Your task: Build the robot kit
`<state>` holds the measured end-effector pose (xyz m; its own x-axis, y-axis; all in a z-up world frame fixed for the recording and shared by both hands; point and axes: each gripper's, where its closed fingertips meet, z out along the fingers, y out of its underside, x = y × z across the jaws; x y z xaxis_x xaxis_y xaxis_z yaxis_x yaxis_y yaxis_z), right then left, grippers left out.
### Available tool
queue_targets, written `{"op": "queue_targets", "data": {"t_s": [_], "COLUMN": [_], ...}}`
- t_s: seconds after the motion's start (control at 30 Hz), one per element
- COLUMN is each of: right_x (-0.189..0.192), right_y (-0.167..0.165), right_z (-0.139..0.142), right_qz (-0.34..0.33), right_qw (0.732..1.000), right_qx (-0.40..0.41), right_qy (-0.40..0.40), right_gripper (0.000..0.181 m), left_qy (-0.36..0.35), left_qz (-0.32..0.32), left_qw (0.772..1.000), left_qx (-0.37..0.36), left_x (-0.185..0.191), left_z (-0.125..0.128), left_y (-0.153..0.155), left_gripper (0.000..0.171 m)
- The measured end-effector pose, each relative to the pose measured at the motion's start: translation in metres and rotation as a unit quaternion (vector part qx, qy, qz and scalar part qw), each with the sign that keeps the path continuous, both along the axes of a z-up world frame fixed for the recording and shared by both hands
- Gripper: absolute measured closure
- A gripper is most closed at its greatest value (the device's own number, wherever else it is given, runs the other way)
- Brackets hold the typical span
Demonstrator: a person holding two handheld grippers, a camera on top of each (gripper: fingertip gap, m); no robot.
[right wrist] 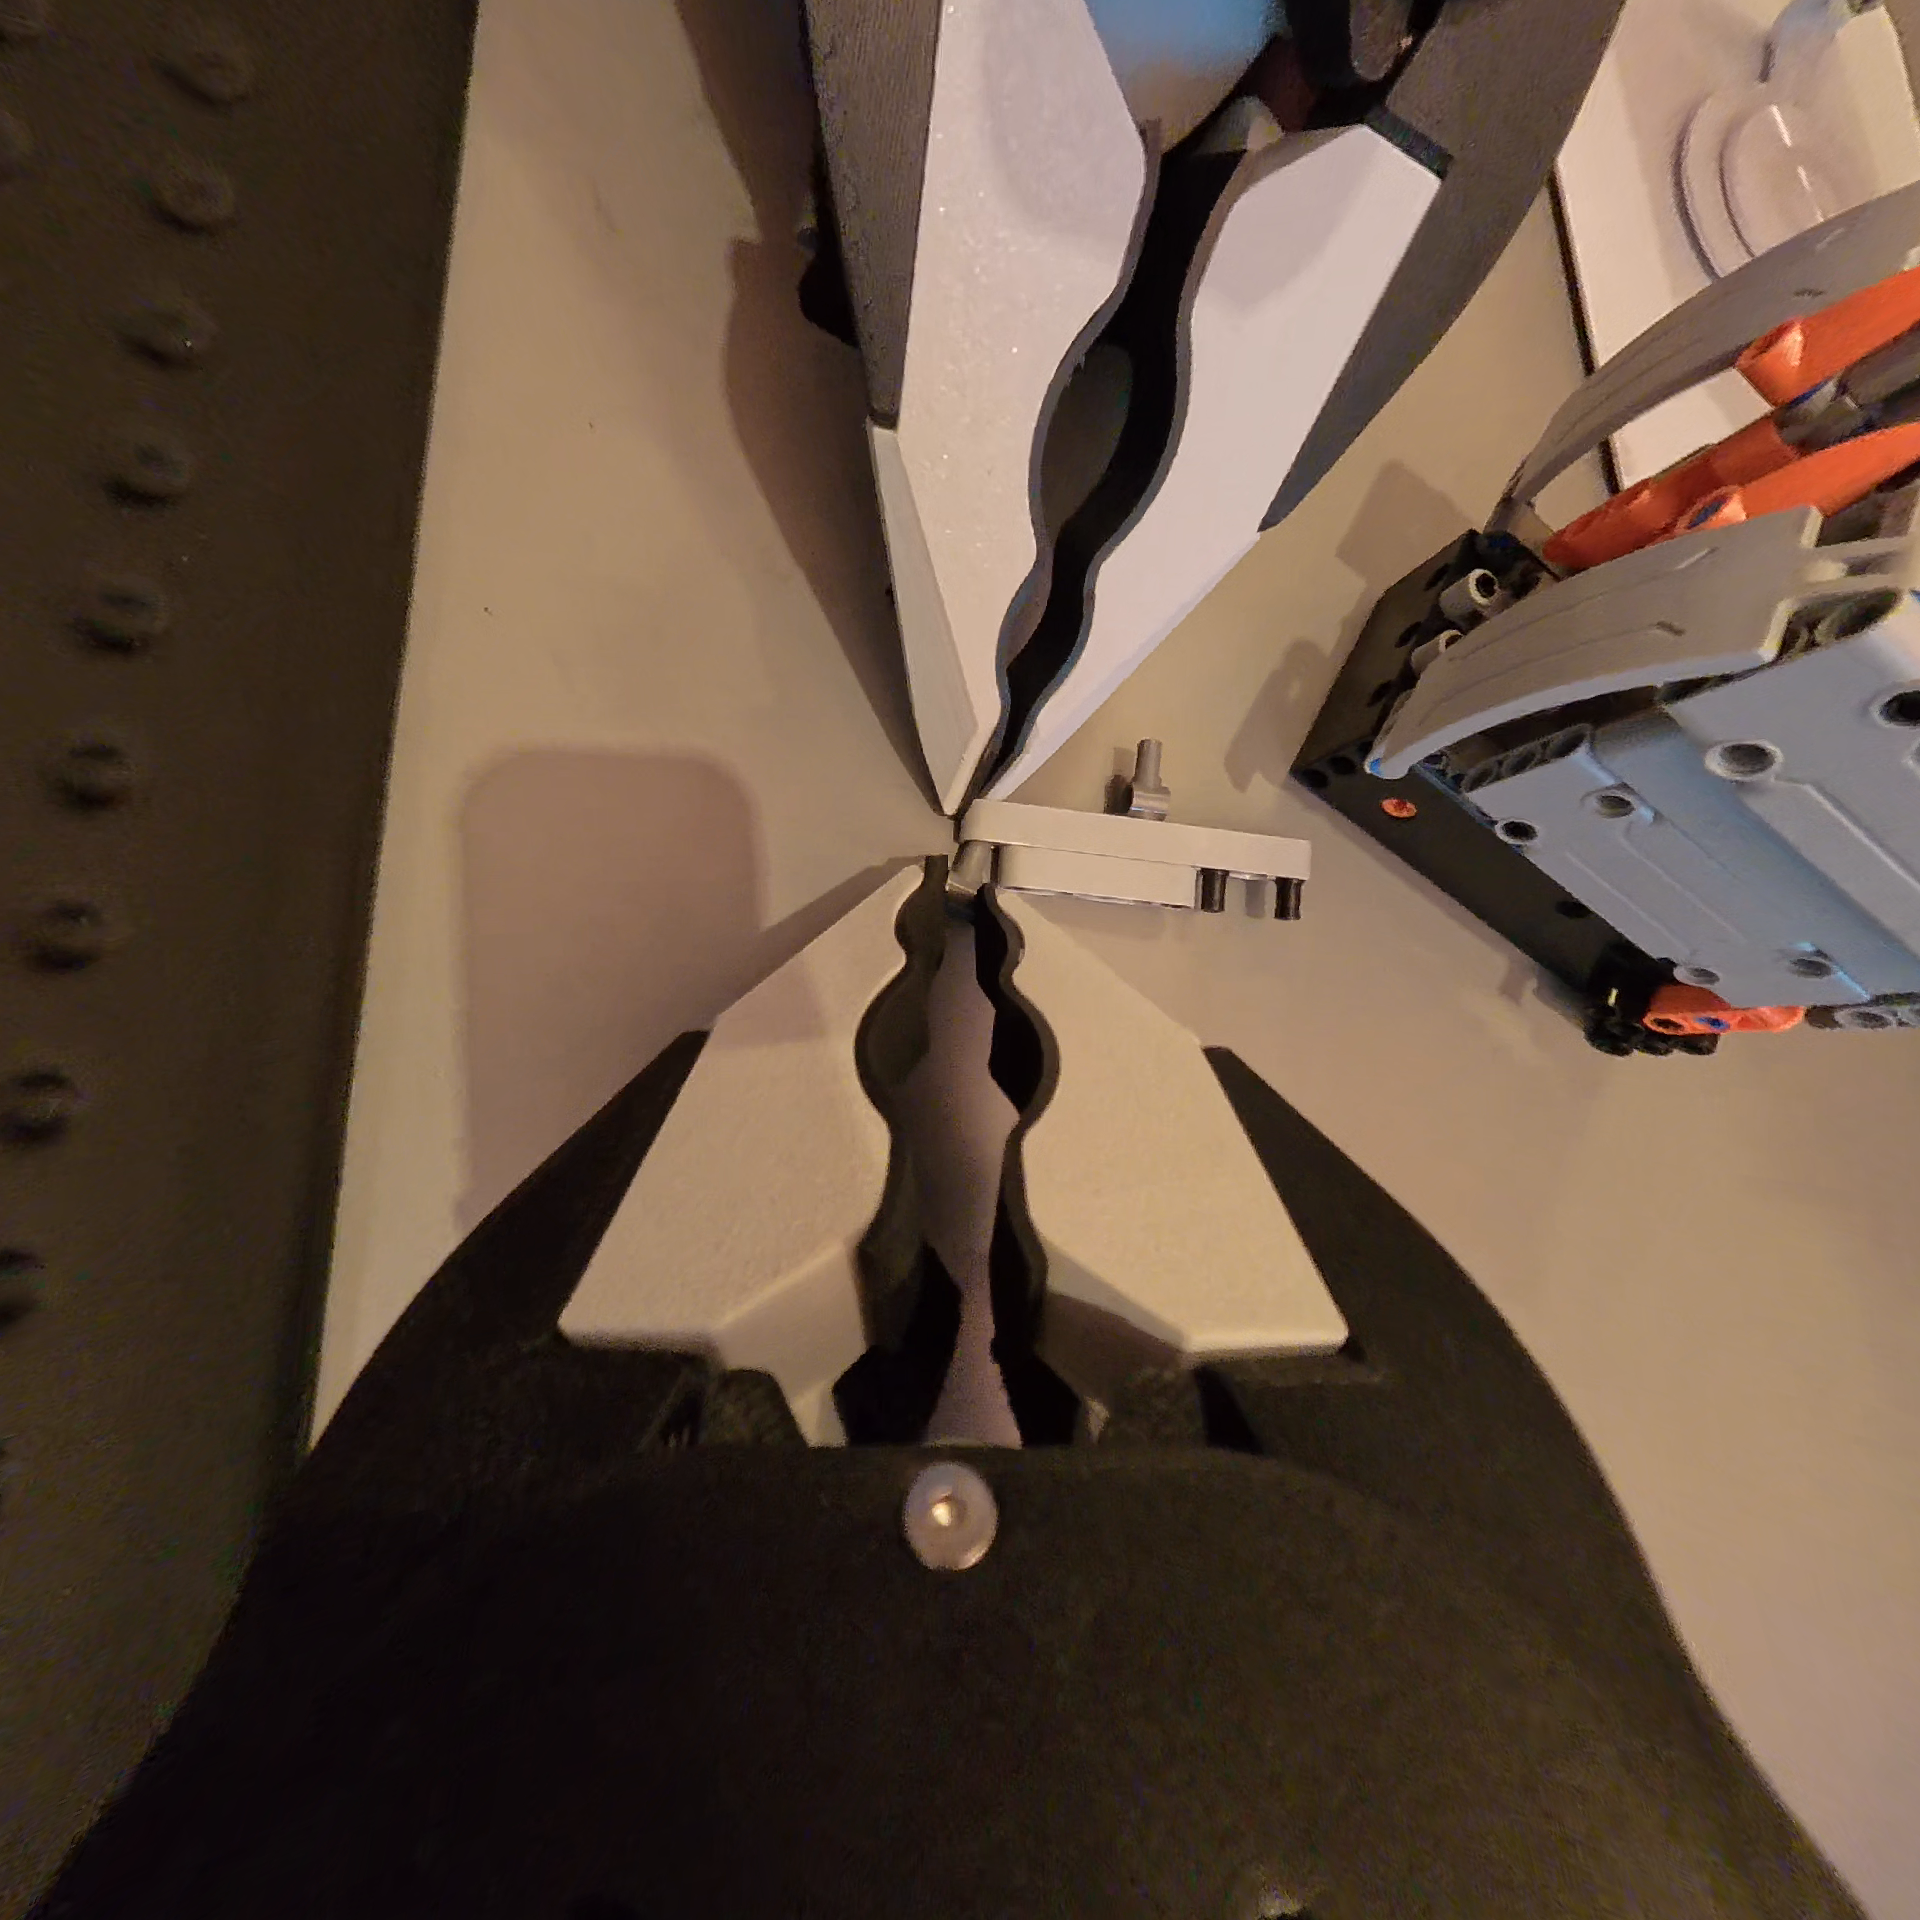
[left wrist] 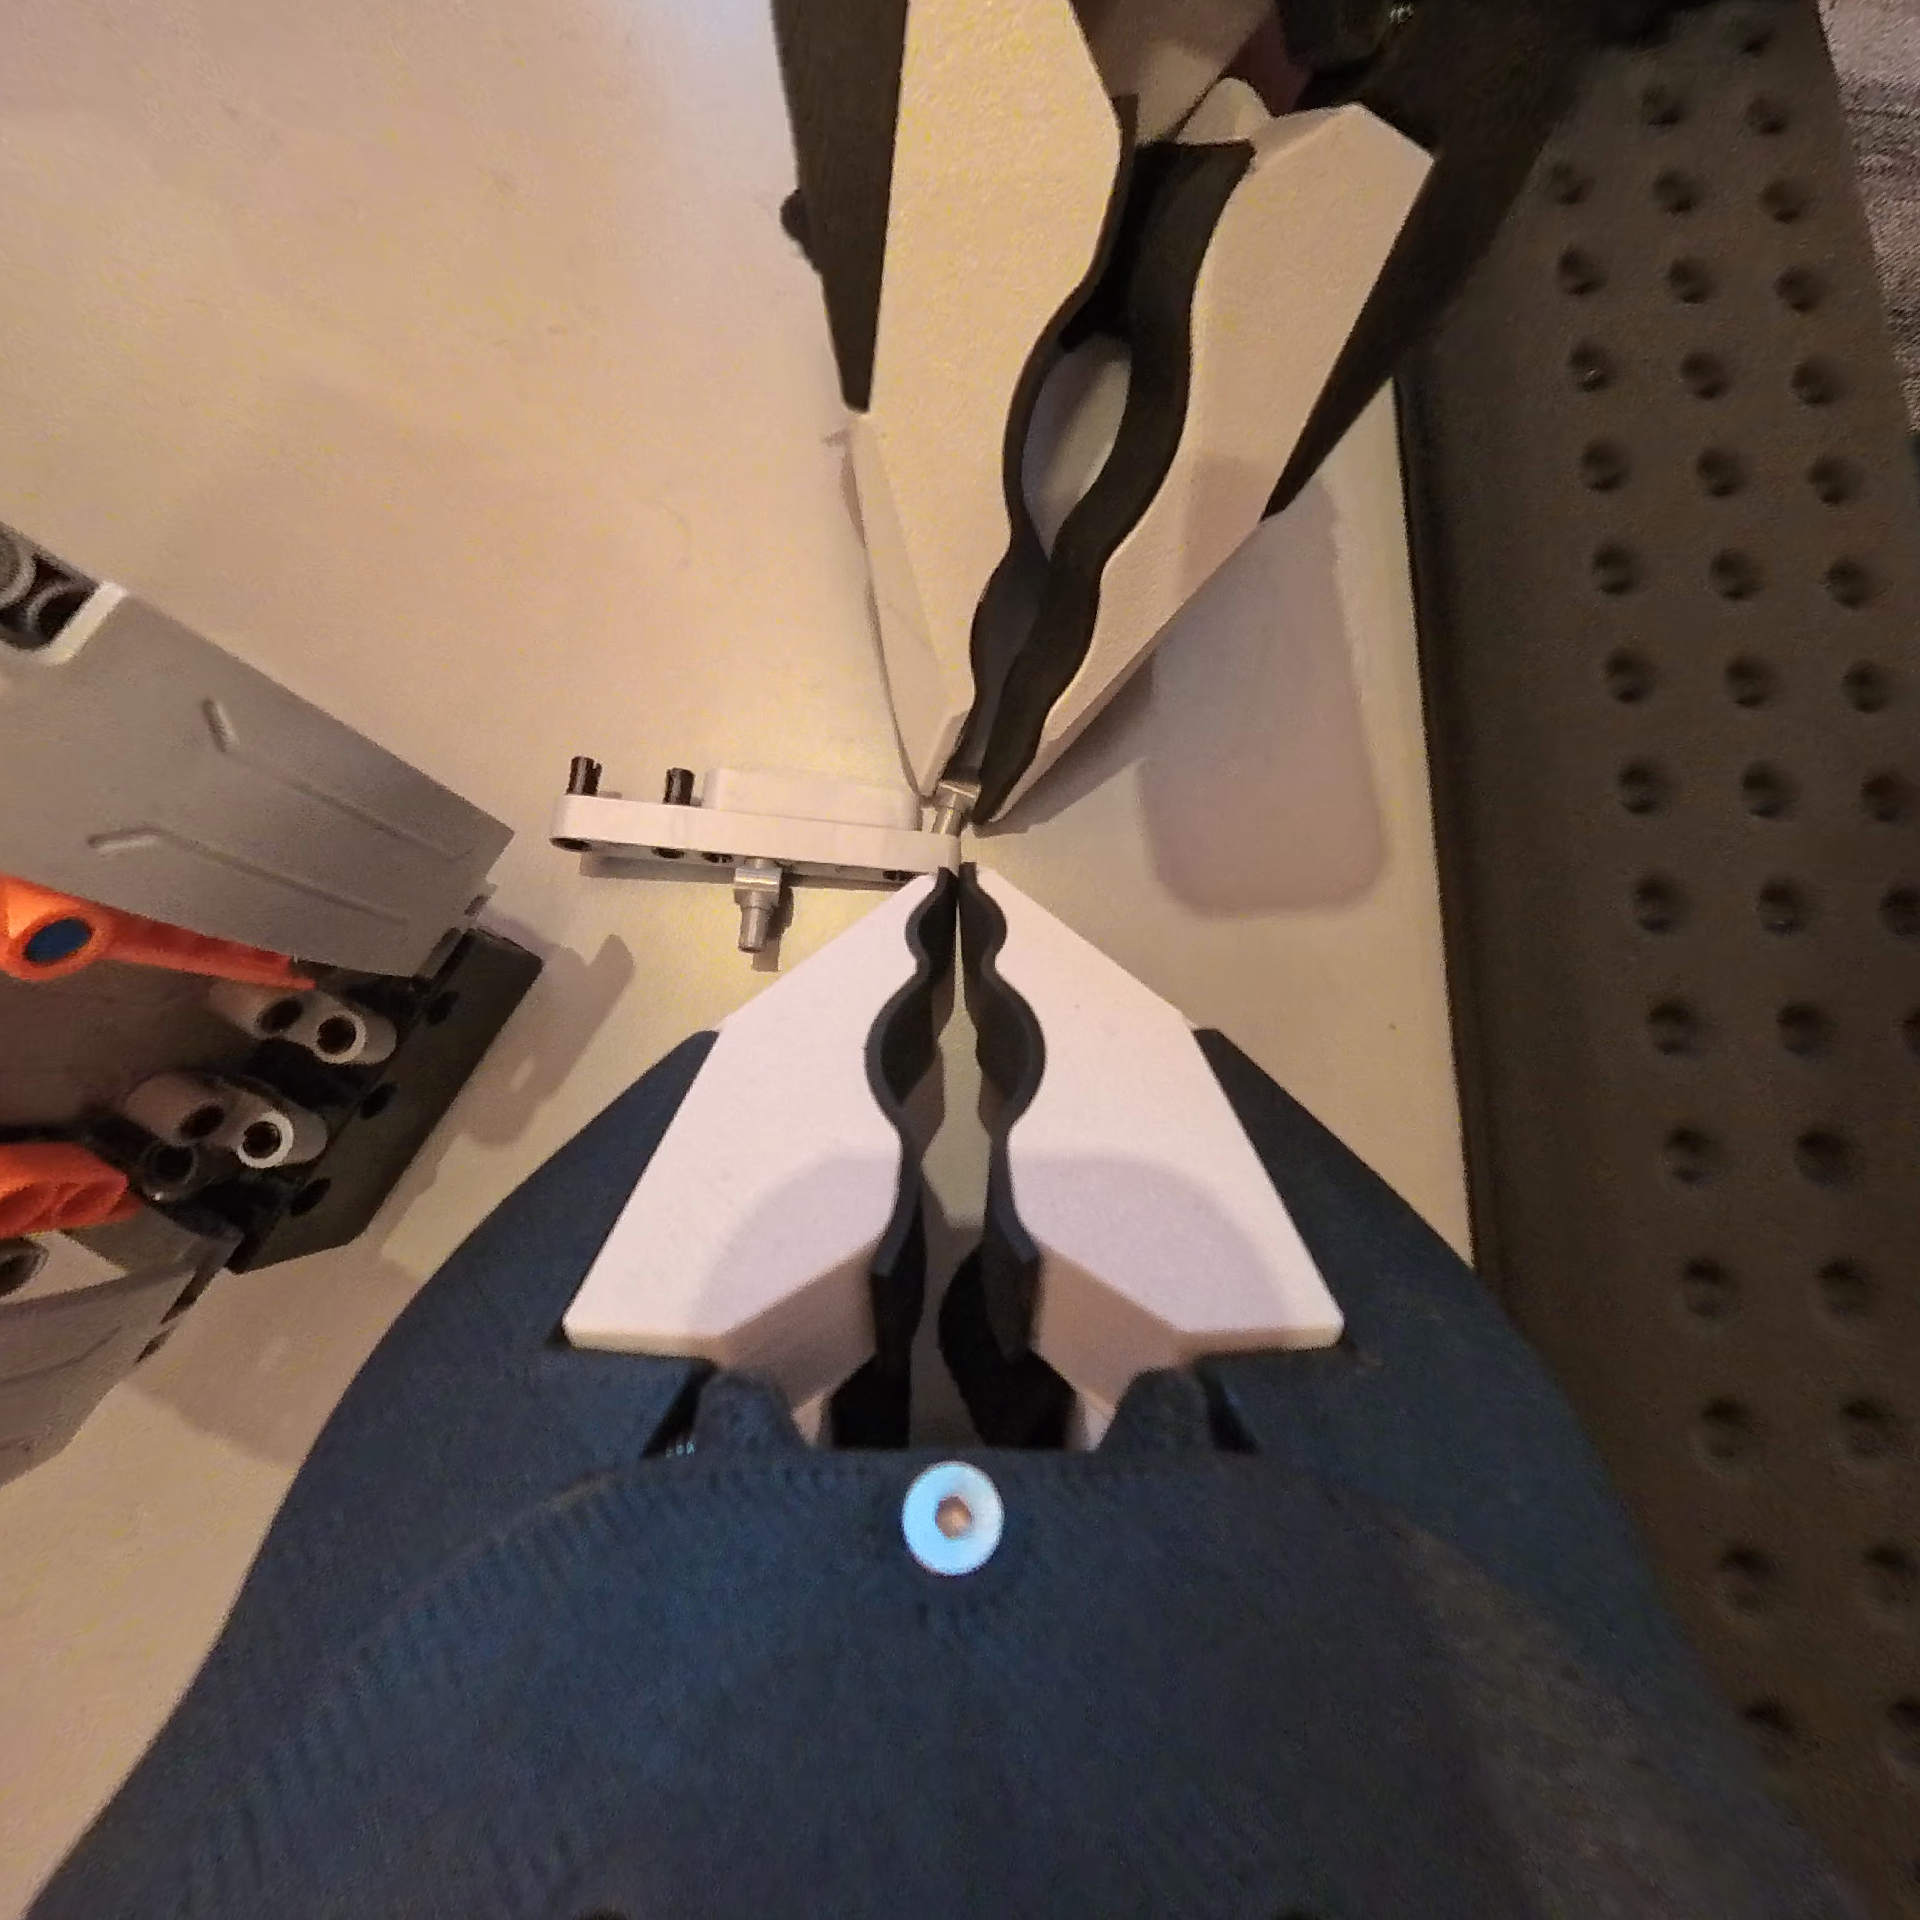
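Note:
A flat white building-block plate (left wrist: 748, 821) is held level just above the cream table. Two black pins (left wrist: 634, 777) stick out of its far end and a grey pin (left wrist: 756, 909) out of its side. My left gripper (left wrist: 954, 871) is shut on the plate's near end. My right gripper (right wrist: 961, 885) is shut on a second grey pin (right wrist: 971, 868) set at that same end of the plate (right wrist: 1132, 857). The two grippers meet tip to tip: the right one (left wrist: 964, 802) comes in from the top of the left wrist view, the left one (right wrist: 961, 821) from the top of the right wrist view.
A grey, black and orange block-built model (left wrist: 208, 935) stands on the table beside the plate, also in the right wrist view (right wrist: 1662, 779). A dark perforated mat (left wrist: 1714, 831) runs along the other side (right wrist: 156, 727). A white tray with a clear part (right wrist: 1766, 156) lies farther back. My two grippers' fingertips are within a few centimetres of each other.

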<state>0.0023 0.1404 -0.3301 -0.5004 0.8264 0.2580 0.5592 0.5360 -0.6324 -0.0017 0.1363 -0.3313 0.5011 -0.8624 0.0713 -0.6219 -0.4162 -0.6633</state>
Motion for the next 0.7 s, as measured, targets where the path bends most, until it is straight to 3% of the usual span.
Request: {"op": "queue_targets", "data": {"t_s": [0.3, 0.7], "right_x": [0.0001, -0.0011], "right_y": [0.0002, -0.0022], "right_z": [0.0001, -0.0001], "right_qz": [0.069, 0.056], "right_qw": [0.997, 0.998], "right_qx": [-0.033, -0.035], "right_qy": [-0.012, -0.006], "right_gripper": [0.178, 0.178], "left_qy": [-0.018, 0.017], "left_qz": [-0.011, 0.002], "left_qw": [1.000, 1.000], "left_qx": [-0.019, 0.005], "left_x": [0.0005, -0.0038], "left_z": [0.0001, 0.0000], "left_y": [-0.0005, -0.0024], "left_gripper": [0.171, 0.170]}}
